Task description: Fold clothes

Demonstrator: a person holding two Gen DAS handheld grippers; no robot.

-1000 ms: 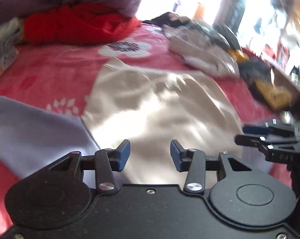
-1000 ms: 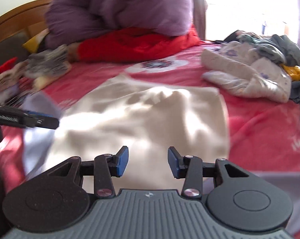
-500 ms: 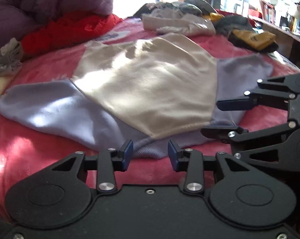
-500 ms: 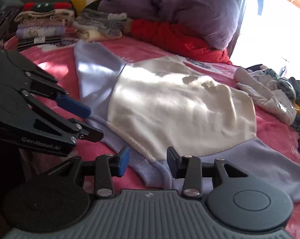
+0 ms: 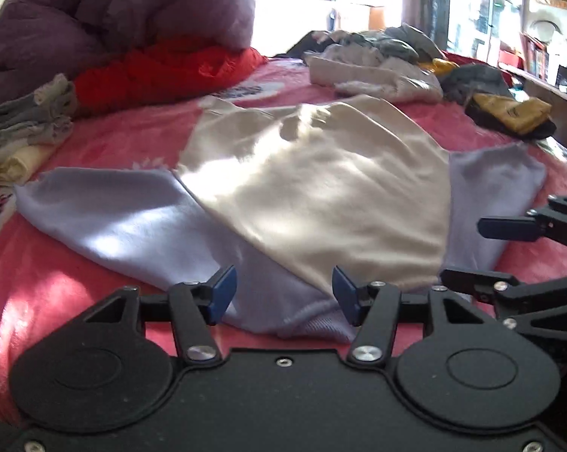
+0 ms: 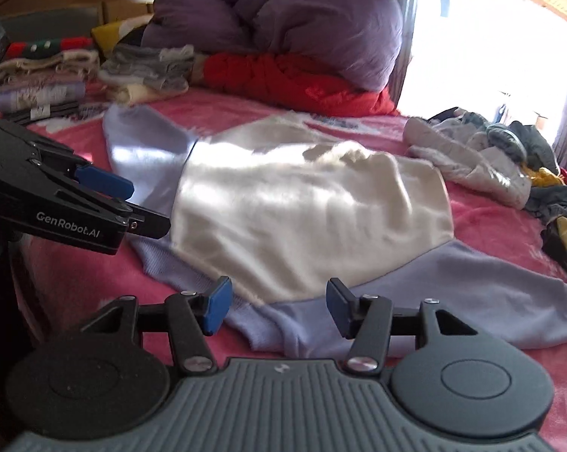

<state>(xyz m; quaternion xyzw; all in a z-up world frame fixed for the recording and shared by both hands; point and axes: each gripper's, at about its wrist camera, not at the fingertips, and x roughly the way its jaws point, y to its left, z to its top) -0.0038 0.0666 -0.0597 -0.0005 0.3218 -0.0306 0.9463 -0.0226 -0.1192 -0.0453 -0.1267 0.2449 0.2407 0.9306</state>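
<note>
Sweater (image 5: pixel 321 196) lies flat on bed (image 5: pixel 57 286); left tool (image 5: pixel 283 293) and right tool (image 6: pixel 276 305) opening over its hem, gripping nothing.

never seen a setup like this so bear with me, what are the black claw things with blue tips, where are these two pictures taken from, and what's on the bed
There is no robot here. A person holds a two-finger gripper in each hand, and each gripper carries a wide-angle camera that looks forward along its fingers. One picture comes from the left gripper, the other from the right gripper; each gripper also shows at the edge of the other's picture.

On the bed's pink floral bedspread a sweatshirt lies spread flat, cream in the body with lavender sleeves and hem. Behind it sit a purple duvet, a red garment, stacks of folded clothes and a pile of unfolded laundry.

Nothing is held. Both grippers' jaws are opening, with the sweatshirt's hem just beyond the blue pads, not pinched.
</note>
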